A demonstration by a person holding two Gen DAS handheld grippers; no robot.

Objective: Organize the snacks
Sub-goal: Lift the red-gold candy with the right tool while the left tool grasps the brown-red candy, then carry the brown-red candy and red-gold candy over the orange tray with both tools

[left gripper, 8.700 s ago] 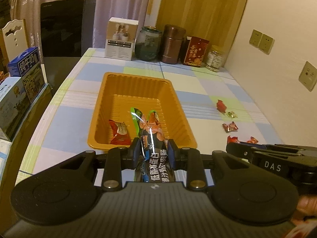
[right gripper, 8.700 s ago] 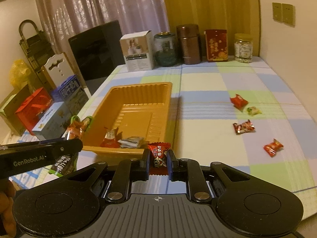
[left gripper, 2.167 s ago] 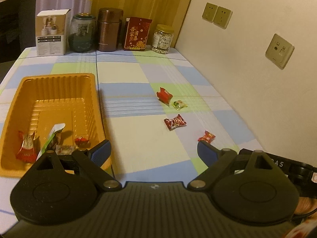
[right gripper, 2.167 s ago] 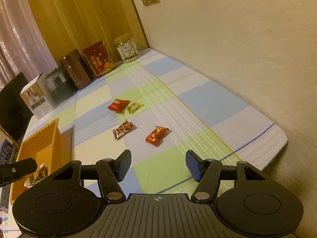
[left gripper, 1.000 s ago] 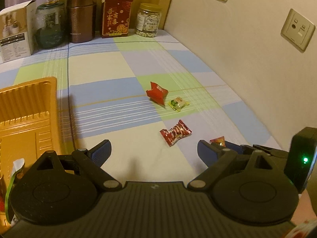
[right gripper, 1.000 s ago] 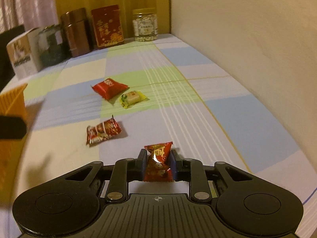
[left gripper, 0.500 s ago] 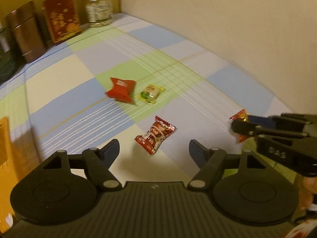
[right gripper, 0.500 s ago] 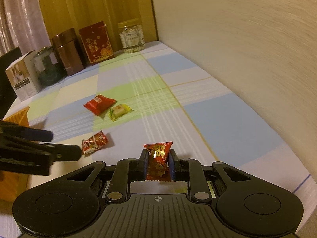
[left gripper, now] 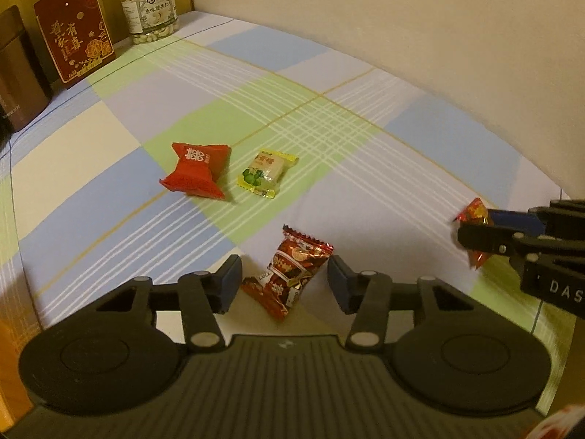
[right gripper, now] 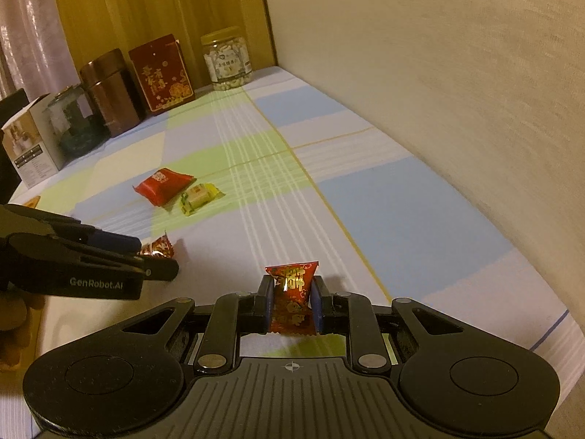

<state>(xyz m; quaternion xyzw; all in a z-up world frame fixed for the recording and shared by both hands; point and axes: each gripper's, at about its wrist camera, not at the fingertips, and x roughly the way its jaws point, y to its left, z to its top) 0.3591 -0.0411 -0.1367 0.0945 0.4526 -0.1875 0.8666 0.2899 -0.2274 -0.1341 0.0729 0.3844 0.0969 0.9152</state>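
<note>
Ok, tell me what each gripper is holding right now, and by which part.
Right gripper: shut on the red-gold candy, across its middle. Left gripper: nothing yet; its just-closing jaws straddle the dark red candy.

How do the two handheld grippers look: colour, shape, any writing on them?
Both are black plastic with a ribbed body, two round discs and blue finger pads. The left gripper reads "GenRobot.AI" on its side; the right gripper reads "DAS". No cables or sleeves show.

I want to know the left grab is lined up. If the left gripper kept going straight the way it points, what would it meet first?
Probably the dark red wrapped candy, lying between the left gripper's closing jaws, pads seemingly not yet touching; then the checked tablecloth.
</note>
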